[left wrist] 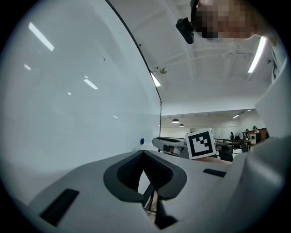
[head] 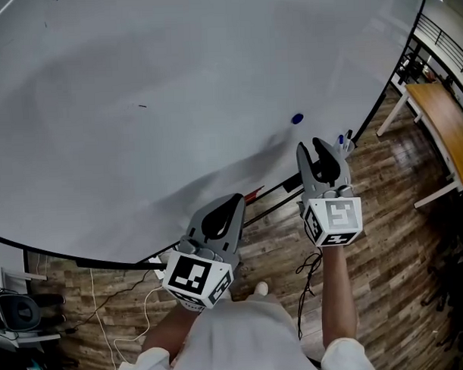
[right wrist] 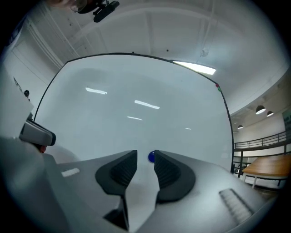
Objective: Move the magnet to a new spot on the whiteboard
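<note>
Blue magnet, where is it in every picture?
Head view: the blue magnet sits on the whiteboard, just above the right tool.
Left gripper view: a tiny blue dot low on the board, near the middle.
Right gripper view: low in the middle, seen through the right tool's gap.
Shared landmark: the whiteboard's dark edge.

A small round blue magnet (head: pixel 297 118) sticks flat on the white whiteboard (head: pixel 138 108), near its lower right edge.
</note>
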`<state>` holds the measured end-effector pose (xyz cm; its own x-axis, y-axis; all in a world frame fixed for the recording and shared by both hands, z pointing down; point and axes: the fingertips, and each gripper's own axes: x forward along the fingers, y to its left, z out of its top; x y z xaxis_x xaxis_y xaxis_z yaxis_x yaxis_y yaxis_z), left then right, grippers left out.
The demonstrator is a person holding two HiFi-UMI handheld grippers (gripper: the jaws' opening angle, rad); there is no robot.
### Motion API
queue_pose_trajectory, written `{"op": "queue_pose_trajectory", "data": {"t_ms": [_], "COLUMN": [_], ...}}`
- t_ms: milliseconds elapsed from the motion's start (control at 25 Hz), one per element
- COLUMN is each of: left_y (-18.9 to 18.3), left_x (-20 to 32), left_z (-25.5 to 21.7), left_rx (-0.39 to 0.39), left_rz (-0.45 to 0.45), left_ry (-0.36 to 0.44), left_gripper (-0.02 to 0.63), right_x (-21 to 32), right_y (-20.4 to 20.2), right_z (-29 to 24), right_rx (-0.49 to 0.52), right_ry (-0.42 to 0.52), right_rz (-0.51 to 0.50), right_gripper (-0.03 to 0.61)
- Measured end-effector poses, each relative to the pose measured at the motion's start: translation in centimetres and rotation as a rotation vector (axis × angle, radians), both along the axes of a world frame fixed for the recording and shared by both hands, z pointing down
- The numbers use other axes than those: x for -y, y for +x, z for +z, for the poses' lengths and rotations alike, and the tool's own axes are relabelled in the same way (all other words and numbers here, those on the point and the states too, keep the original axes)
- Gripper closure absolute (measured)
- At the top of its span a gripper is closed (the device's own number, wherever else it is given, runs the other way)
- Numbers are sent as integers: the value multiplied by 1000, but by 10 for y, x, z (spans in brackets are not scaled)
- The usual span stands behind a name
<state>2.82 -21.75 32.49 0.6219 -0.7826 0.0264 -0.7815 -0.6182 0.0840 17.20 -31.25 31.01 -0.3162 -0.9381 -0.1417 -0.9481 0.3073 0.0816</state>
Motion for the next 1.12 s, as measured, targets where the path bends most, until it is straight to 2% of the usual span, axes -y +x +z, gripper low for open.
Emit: {"op": "queue_pose_trajectory", "data": {"t_ms": [200,480,640,1120], "left_y": [-11,-28,-35,-58], "left_x": [-10,-21,-27,-42], "left_z": [1,6,9,12], "left_rx": [-10,-15,-17,9], "left_rz": [0,-7,-7,-47], "left_ry": [0,-6,-4,17], "left_gripper": [607,607,607,607], "right_x": [-28,-69,-89,-132], "right_y": [0,-1,-7,-34], "right_z": [-3,0,8,26], "right_rx": [-23,9,-15,18], "right_ry": [16,14,6,-37], "right_rz": [55,101,119,89], "right_gripper": [504,567,568,568]}}
